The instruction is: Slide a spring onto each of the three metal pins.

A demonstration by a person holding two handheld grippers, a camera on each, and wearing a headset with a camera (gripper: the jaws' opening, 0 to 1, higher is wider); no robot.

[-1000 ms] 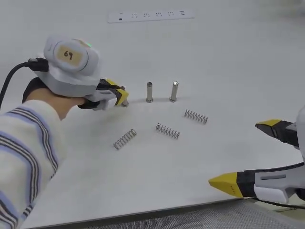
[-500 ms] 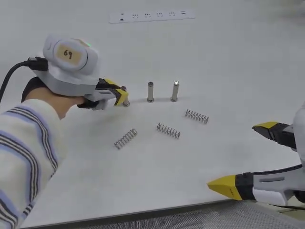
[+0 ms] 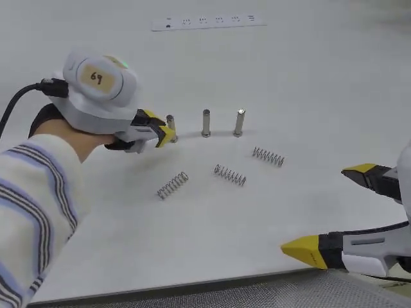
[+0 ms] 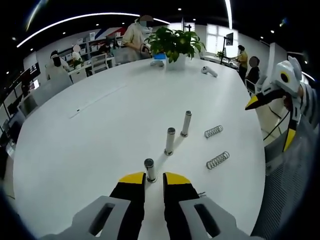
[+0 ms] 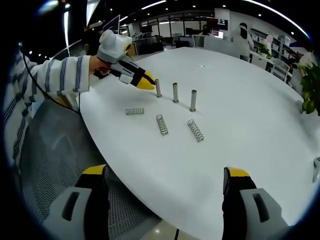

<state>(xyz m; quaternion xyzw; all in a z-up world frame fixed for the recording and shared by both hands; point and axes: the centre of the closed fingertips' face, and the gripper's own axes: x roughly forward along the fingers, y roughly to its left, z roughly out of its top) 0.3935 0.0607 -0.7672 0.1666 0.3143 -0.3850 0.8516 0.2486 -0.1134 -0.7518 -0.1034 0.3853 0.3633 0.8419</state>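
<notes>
Your L gripper [image 3: 168, 133] is low over the white table [image 3: 308, 83], jaws drawn nearly together w/ only a thin slit btw them, pinching nothing. Its yellow tips sit right at the left pin [image 3: 171, 124]. In the left gripper view that pin stands just ahead of the slit, a bit to one side; can't tell if a tip touches it. Your striped sleeve [image 3: 32, 205] runs up behind the gripper.

The 3 pins stand upright in a row: left pin, middle pin [image 3: 206, 122], right pin [image 3: 239, 122]. All 3 shafts are bare.

The 3 springs lie flat on the table on your side of the row, each apart from the others and from the pins: left spring [image 3: 172, 185], middle spring [image 3: 229, 174], right spring [image 3: 268, 156].

Your R gripper [image 3: 318, 208] is at the near table edge on your right, jaws spread wide, gripping nothing, well apart from springs & pins.

A power strip [image 3: 209, 23] lies at the far side of the table.
</notes>
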